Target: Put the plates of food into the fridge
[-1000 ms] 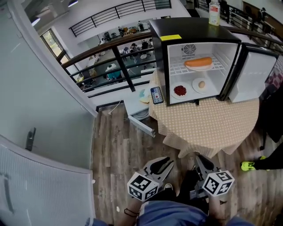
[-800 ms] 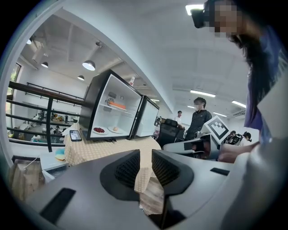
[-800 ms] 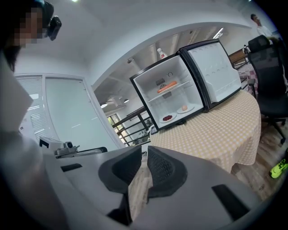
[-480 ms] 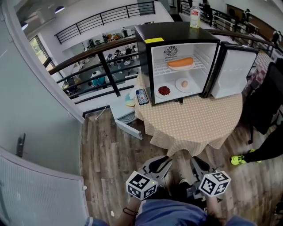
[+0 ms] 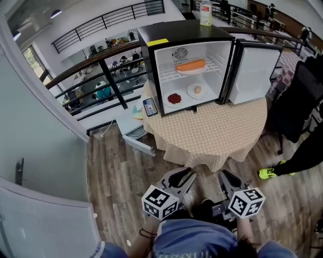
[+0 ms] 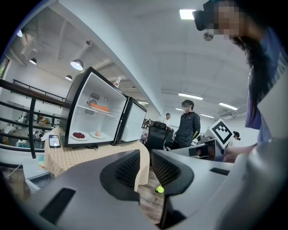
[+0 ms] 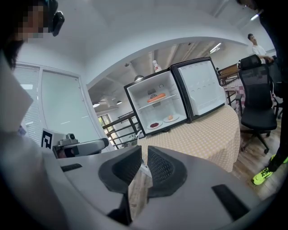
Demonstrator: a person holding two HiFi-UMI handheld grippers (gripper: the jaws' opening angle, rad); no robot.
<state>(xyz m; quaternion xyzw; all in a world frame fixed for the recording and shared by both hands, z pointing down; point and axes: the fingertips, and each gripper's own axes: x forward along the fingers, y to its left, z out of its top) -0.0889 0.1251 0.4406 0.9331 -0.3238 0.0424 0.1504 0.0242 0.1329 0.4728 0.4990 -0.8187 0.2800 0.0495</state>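
All three plates sit inside the fridge on the bench: the orange food on the upper shelf, the red food and a pale round piece on the bottom. The door stands swung out to the right. A phone leans by the fridge's left front corner and a bottle stands on top. A black chair stands just right of the bench. The left hand-held gripper and right hand-held gripper hang low over the wooden floor, well short of the bench, jaws narrowly apart and empty.

Fridge on table; plates inside; phone left of fridge; bottle on top.
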